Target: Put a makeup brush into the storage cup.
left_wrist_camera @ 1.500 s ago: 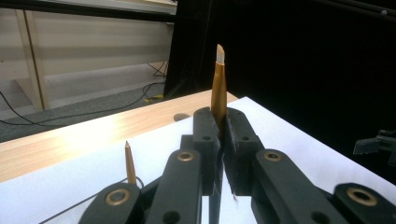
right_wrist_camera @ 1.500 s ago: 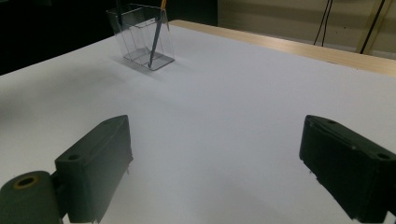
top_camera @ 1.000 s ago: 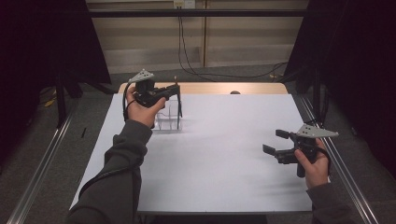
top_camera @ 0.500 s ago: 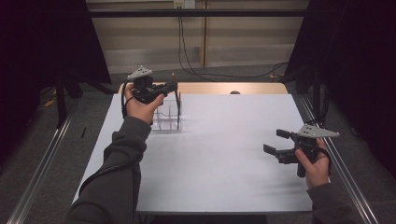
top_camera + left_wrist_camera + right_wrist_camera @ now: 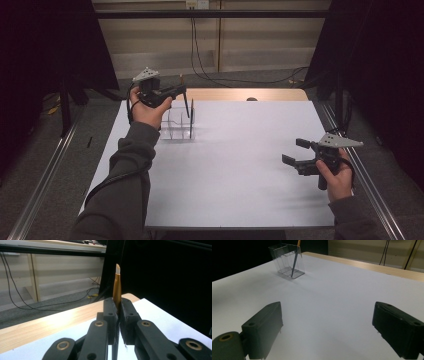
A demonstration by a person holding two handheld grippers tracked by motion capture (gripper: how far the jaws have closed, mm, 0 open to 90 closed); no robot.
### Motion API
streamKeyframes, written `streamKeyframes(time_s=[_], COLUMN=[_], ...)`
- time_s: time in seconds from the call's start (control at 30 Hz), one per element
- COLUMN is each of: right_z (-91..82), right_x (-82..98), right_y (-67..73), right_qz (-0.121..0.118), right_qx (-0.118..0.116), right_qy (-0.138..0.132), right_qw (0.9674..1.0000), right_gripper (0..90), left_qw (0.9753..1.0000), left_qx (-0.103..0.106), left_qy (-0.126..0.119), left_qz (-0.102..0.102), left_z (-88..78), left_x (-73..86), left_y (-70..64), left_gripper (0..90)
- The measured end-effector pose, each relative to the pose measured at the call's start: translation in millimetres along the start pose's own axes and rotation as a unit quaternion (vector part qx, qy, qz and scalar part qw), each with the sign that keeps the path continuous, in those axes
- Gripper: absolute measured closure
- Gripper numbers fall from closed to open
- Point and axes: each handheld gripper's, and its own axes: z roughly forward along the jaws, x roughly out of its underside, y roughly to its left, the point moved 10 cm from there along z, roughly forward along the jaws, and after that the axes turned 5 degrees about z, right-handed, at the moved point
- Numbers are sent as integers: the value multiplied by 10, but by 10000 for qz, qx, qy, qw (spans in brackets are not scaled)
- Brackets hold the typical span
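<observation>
At ten o'clock on the table, the left gripper [image 5: 117,315] pinches a gold-handled brush [image 5: 117,287] tight, its lower end already down inside the clear acrylic holder [image 5: 179,124], so only letting go seems left, while the right gripper [image 5: 296,152] waits wide open and empty at four o'clock.

In the left gripper view the brush [image 5: 117,287] is clamped between the jaws of the left hand-held gripper [image 5: 118,315], which hide its lower shaft; only the gold upper part and pale tip rise clear. In the right gripper view the top edge cuts off the brush [image 5: 295,258] and the rim of the clear holder [image 5: 287,261]. In the high view the holder [image 5: 177,125] is too faint to make out its compartments, and a small dark object [image 5: 251,99] at the far edge of the desk [image 5: 240,165] is too small to identify.
</observation>
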Motion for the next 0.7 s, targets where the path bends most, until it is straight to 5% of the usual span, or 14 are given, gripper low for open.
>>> streamKeyframes(time_s=[0.7], right_z=[-5], right_x=[11], right_y=[-5], right_qz=[-24], right_qx=[-9], right_qy=[19], right_qw=[10000], right_gripper=[87], left_qw=[9999], left_qx=[-150], left_qy=[8], left_qz=[49], left_z=[8], left_x=[22], left_y=[145], left_gripper=[842])
